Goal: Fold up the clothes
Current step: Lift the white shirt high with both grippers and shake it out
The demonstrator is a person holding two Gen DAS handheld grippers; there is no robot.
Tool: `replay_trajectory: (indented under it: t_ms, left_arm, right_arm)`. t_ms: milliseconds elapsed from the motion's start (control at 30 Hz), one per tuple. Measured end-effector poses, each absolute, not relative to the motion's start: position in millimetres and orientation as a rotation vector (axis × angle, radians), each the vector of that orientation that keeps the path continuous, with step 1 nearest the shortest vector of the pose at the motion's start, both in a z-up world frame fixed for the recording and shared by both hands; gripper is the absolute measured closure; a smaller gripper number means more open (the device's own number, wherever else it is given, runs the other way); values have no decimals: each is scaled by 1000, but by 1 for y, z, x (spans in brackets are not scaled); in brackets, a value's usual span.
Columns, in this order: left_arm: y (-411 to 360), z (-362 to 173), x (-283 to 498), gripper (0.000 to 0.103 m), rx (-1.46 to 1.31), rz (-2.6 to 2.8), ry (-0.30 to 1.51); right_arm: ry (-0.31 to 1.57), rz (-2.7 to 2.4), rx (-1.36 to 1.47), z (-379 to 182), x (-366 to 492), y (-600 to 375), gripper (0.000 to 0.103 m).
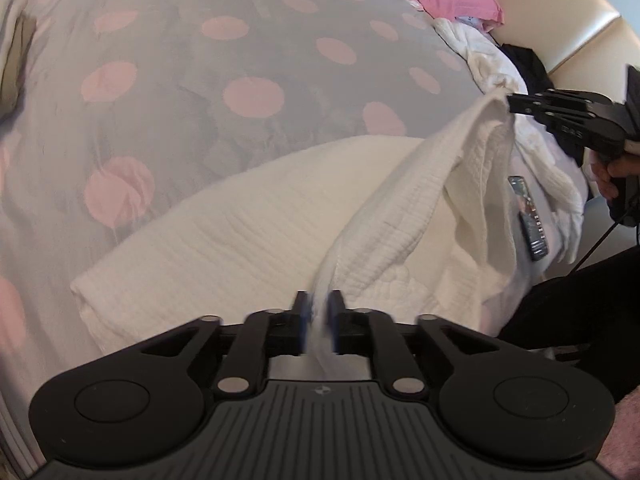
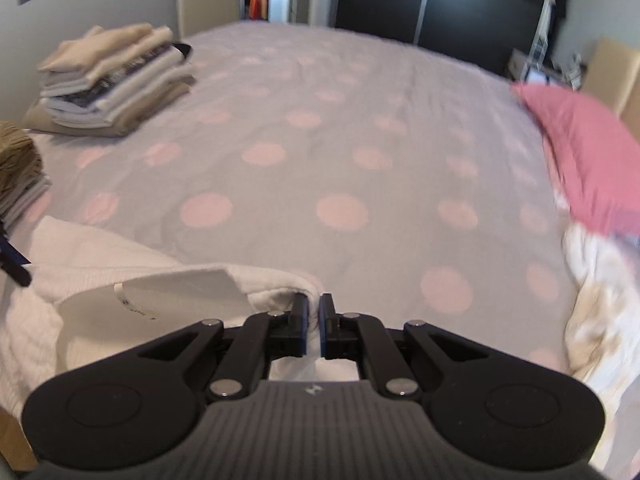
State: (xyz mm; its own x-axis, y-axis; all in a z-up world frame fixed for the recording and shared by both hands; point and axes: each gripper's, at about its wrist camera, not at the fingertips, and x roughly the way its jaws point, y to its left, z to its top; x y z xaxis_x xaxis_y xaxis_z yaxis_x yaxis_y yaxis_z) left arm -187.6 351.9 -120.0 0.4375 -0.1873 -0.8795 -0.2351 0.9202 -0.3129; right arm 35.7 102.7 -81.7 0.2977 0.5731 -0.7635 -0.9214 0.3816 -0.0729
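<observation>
From the left wrist view, the left gripper [image 1: 319,312] is clamped on a bunched edge of the white textured garment [image 1: 248,236], which lies across the near side of the spotted bedspread [image 1: 192,80]. The cloth runs up to the right gripper [image 1: 514,105], which pinches a raised corner; the hand [image 1: 612,176] holding it is half cut off at the frame edge. A dark remote [image 1: 530,216] lies beside the garment, its markings too small to read. From the right wrist view, the right gripper [image 2: 314,312] is closed on a fold of the same garment [image 2: 80,264], whose inside label [image 2: 136,306] carries print too blurred to make out. A stack of folded clothes [image 2: 116,84] sits far left, a pink pillow [image 2: 584,156] at right.
</observation>
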Motion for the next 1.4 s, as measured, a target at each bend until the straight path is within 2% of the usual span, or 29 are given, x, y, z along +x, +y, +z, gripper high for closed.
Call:
replay_trajectory:
  t_ms: [167, 233, 333, 633, 733, 767, 800, 833, 967, 1133, 1267, 1400]
  left_arm:
    - [334, -97, -196, 59, -270, 63, 1052]
    - [320, -86, -199, 59, -180, 35, 1025]
    - [298, -76, -202, 49, -75, -16, 980]
    - [252, -122, -183, 48, 148, -95, 1084]
    - [255, -141, -175, 58, 152, -69, 1140]
    - [257, -146, -173, 68, 143, -61, 1159]
    - [259, -148, -172, 74, 127, -59, 1167]
    - [261, -149, -172, 75, 110, -58, 1171]
    - [268, -131, -175, 89, 41, -72, 1122]
    - [285, -93, -188, 94, -100, -57, 1006]
    - [314, -52, -209, 96, -256, 37, 846]
    - [345, -5, -236, 97, -369, 152, 680]
  right_arm:
    - [770, 1029, -563, -91, 40, 97, 96]
    - [799, 1012, -552, -94, 42, 95, 96]
    - [823, 1006, -548, -98, 42, 90, 96]
    - [834, 1017, -535, -101, 40, 87, 96]
    - [830, 1024, -545, -101, 38, 88, 96]
    - [830, 1025, -547, -102, 38, 89, 96]
    - [831, 1026, -548, -102, 39, 89, 96]
    - [831, 1027, -549, -102, 39, 89, 96]
    - [827, 1026, -557, -102, 40, 87, 95]
    - [817, 1025, -538, -99, 43, 83, 96]
    - [769, 1030, -492, -87, 42, 74, 96]
    - [649, 1033, -415, -43, 28, 63, 97]
